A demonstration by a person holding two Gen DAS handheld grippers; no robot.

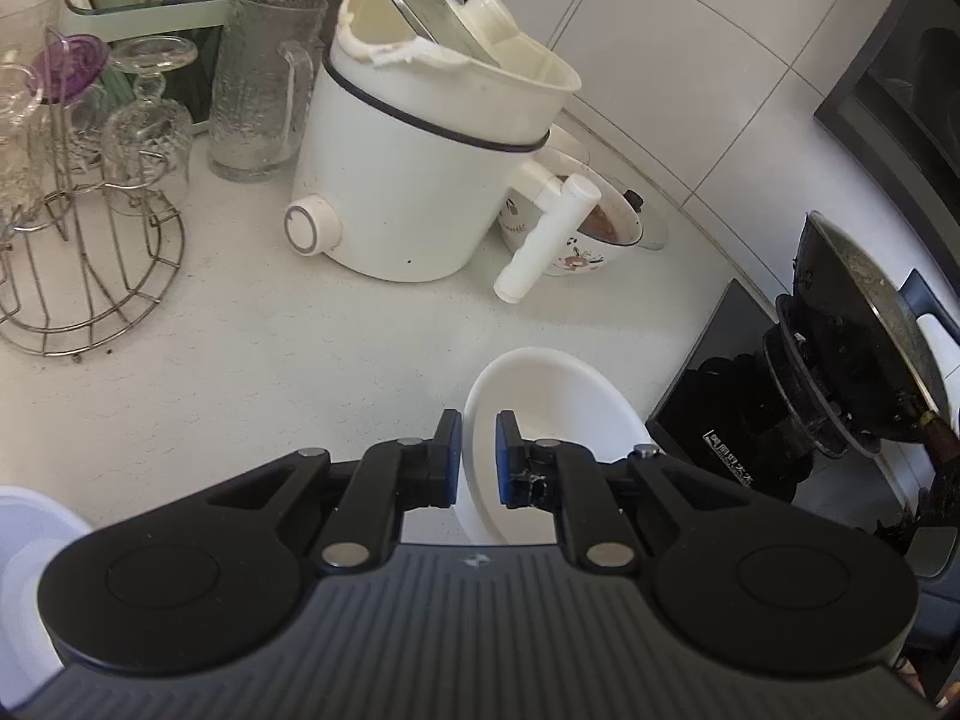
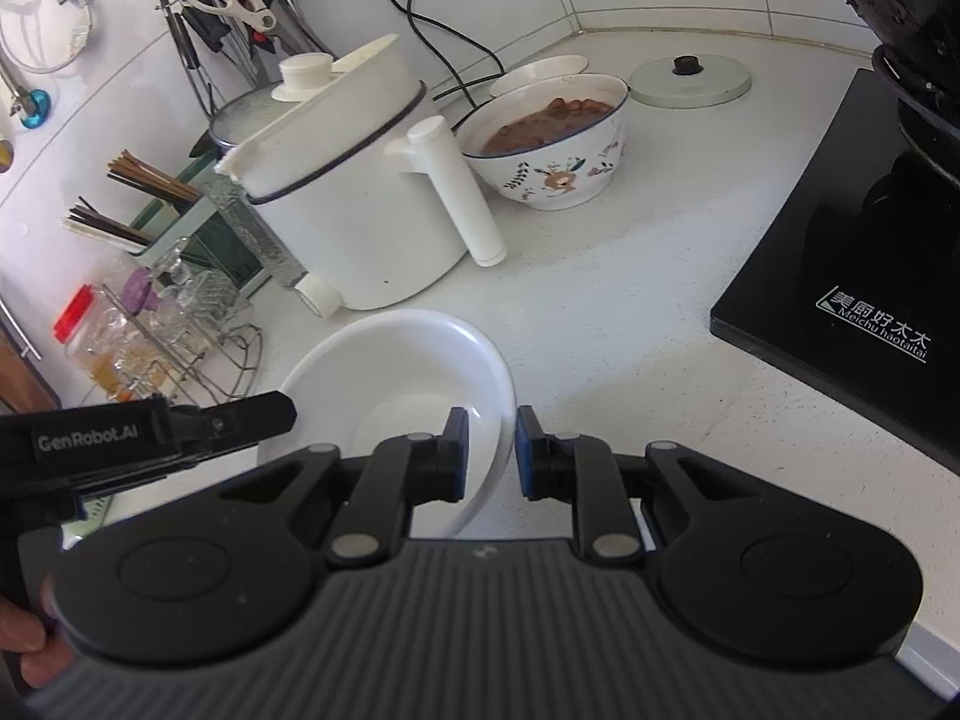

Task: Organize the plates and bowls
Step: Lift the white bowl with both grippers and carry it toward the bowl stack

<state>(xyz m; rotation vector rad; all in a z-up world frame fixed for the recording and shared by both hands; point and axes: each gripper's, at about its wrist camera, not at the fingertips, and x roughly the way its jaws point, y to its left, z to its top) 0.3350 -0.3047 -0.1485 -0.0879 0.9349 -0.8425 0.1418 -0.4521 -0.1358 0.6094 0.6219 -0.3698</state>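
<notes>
Here both claws pinch one white bowl (image 2: 390,384), low centre of both views: the right gripper (image 2: 492,450) nipped tight on its right rim, the left gripper (image 1: 478,459) tight on the opposite rim. Best to keep both hands level and moving together, so the bowl doesn't twist free. Counted: one held bowl, one flowered bowl (image 2: 558,174) of food at upper centre, one cooker (image 2: 360,180), one lid (image 2: 690,81).

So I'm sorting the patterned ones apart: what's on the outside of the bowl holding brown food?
A floral print on white on the bowl, clearest in the right wrist view.
</notes>
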